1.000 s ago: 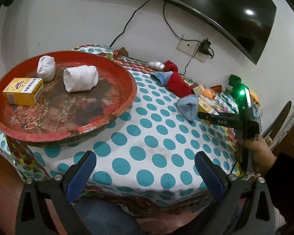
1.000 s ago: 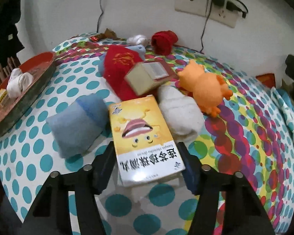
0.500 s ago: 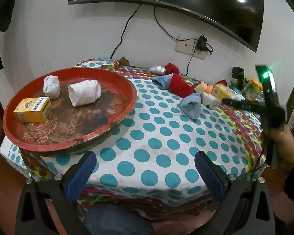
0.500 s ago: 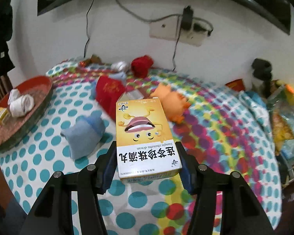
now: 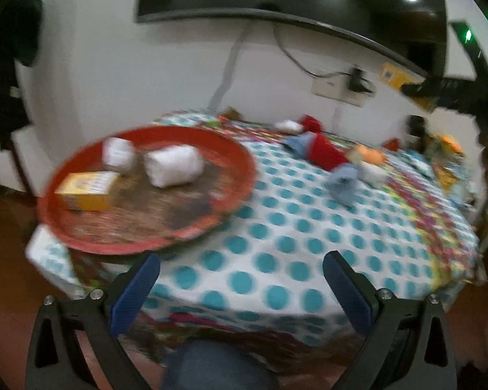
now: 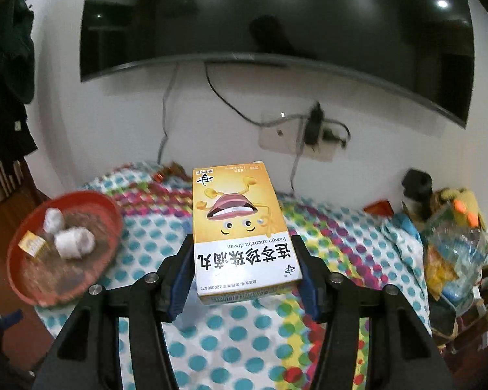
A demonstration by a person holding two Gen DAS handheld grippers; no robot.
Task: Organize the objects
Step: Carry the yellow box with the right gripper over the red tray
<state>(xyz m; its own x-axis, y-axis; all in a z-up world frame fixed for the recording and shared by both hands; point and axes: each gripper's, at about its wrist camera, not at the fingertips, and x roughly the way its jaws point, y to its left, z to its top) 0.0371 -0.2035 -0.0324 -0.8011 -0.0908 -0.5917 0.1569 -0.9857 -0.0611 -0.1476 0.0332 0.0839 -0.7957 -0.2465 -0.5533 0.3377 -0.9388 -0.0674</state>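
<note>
My right gripper (image 6: 242,247) is shut on a yellow medicine box (image 6: 240,221) with a cartoon face, held high above the polka-dot table (image 6: 231,351). In the left wrist view the same box (image 5: 394,76) shows at the upper right, in front of the wall. A round red tray (image 5: 240,162) at the table's left end holds a small yellow box (image 5: 88,190) and two white rolled socks (image 5: 174,165). My left gripper (image 5: 240,261) hangs open at the table's near edge with nothing between its fingers.
A blue rolled sock (image 5: 343,180), a red sock (image 5: 325,152), a white roll (image 5: 372,170) and an orange toy (image 5: 371,155) lie at the back right of the table. Bags and clutter (image 6: 455,247) crowd the right end. A dark TV (image 6: 276,26) hangs on the wall above.
My right gripper has lifted the yellow box off the pile of socks and toys and carried it well above the table. My left gripper stayed about in place and tilted up.
</note>
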